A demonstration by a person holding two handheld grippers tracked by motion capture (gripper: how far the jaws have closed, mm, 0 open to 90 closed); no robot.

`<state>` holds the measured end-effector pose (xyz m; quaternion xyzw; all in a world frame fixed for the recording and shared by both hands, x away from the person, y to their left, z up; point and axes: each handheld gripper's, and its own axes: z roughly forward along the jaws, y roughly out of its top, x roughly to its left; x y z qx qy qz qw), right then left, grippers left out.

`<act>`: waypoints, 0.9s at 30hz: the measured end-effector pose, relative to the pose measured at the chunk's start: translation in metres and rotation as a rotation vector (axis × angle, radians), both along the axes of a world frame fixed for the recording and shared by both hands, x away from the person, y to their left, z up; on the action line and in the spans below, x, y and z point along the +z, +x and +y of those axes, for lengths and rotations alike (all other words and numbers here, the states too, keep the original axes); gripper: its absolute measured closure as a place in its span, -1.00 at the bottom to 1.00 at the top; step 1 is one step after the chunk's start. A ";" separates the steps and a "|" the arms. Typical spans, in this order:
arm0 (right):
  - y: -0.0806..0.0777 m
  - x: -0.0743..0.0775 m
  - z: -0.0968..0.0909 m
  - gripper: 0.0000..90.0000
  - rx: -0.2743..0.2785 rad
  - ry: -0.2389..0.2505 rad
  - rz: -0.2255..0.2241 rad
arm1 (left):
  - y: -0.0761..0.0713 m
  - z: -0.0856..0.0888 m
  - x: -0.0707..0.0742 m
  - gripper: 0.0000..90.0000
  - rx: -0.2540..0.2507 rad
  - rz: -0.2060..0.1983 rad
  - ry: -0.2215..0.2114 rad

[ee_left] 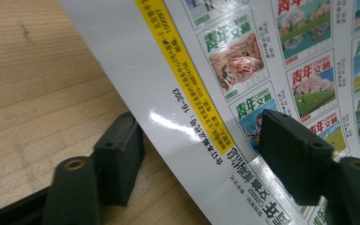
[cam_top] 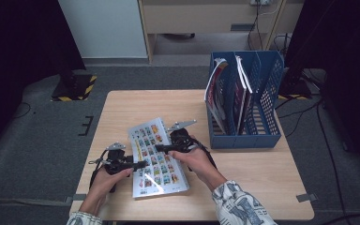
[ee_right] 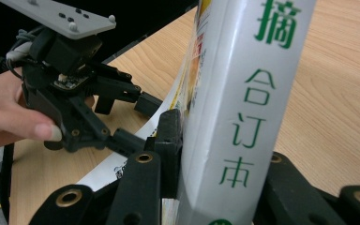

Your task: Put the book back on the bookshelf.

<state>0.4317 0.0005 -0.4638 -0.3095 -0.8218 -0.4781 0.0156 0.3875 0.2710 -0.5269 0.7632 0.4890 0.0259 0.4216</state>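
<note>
A thick, glossy book (cam_top: 157,157) with rows of small cover pictures lies on a pale wooden counter (cam_top: 122,105), near its front edge, to the left of a blue file rack (cam_top: 246,101) that holds a few upright magazines (cam_top: 225,93).

Both hand-held grippers work on the book. The right gripper (cam_top: 161,148) reaches over its far end — in the right gripper view the white spine (ee_right: 236,108) with green characters stands clamped between the two black fingers (ee_right: 168,140), which press it from either side.

The left gripper (cam_top: 143,164) sits at the book's left edge. In the left gripper view one finger (ee_left: 117,157) rests on the counter just beside that edge and the other (ee_left: 293,150) lies over the printed cover. These fingers seem released: the edge is between them, but whether the pads touch it is hard to judge.

A hand (cam_top: 105,180) holds the left gripper from the counter's front edge.
</note>
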 end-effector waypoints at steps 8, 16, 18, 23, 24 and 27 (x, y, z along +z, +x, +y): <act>0.002 -0.003 -0.008 0.61 -0.017 0.002 0.006 | 0.001 0.002 0.006 0.35 0.048 0.022 -0.015; 0.004 -0.002 -0.015 0.61 -0.029 0.007 0.003 | 0.000 -0.002 0.011 0.63 0.046 -0.013 0.014; 0.005 -0.001 -0.016 0.61 -0.031 0.008 0.002 | 0.000 -0.003 0.012 0.66 0.042 -0.024 0.022; 0.006 0.002 -0.018 0.62 -0.034 0.012 -0.017 | 0.001 -0.005 0.017 0.69 0.045 -0.063 0.036; 0.006 0.003 -0.018 0.62 -0.035 0.016 -0.022 | 0.001 -0.005 0.018 0.69 0.048 -0.069 0.036; 0.007 0.007 -0.019 0.63 -0.042 0.023 -0.029 | 0.001 -0.006 0.023 0.70 0.062 -0.100 0.038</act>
